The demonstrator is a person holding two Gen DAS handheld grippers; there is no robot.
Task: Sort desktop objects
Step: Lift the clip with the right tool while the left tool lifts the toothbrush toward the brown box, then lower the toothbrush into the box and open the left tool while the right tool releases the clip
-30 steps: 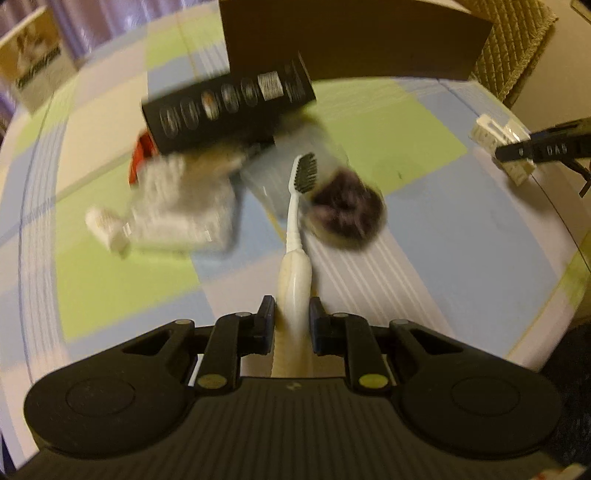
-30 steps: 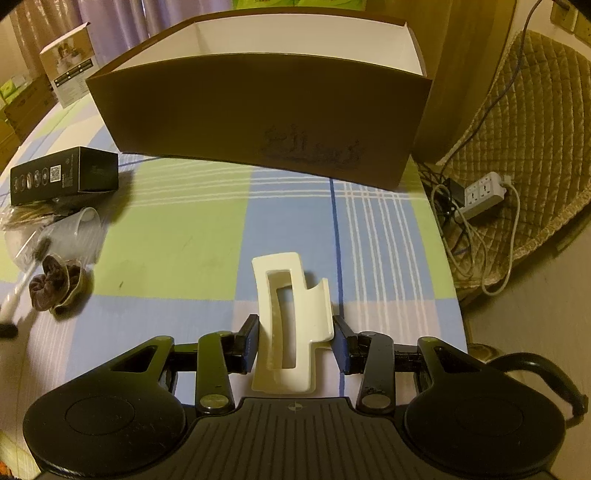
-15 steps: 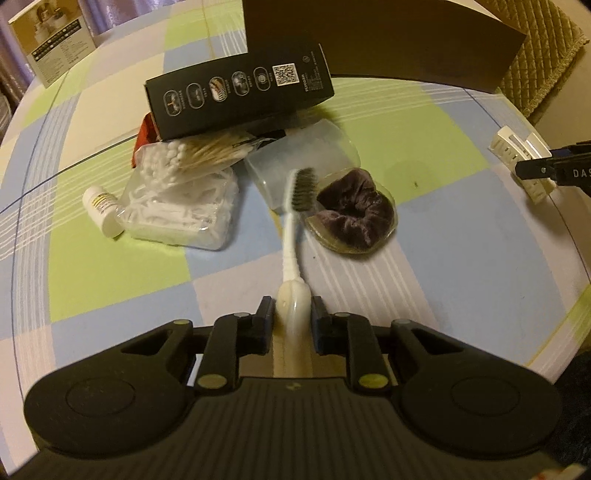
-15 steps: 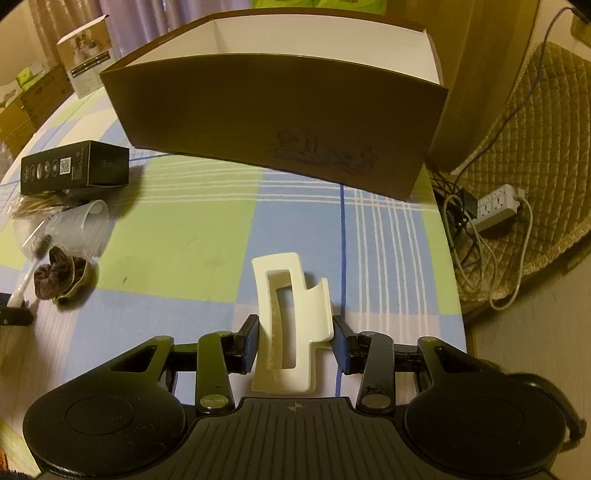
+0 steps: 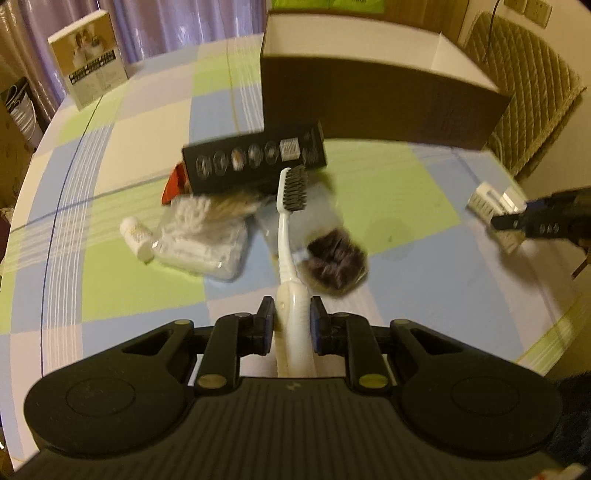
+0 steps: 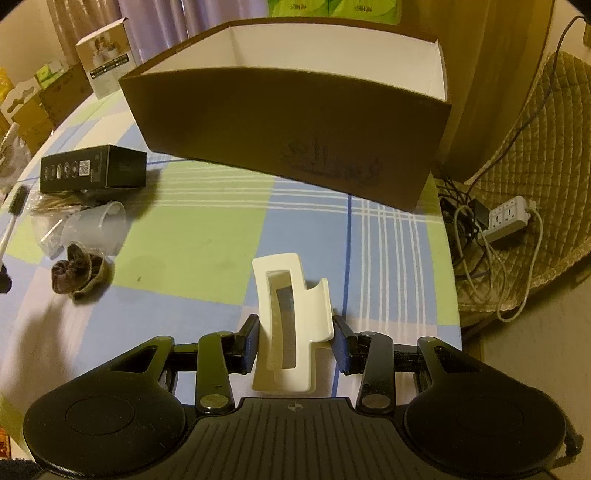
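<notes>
Left gripper (image 5: 292, 325) has lifted the toothbrush (image 5: 290, 236), pointing boxward.

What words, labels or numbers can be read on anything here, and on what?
No text can be read for certain.
Black box: a row of round icons and a QR code; its print is too small.
Brown cardboard box: dark handwriting on the front wall, illegible.
White carton: a dark band of print, blurred.
Green packs behind the box: lettering too small.
Small white bottle: label blurred.
</notes>
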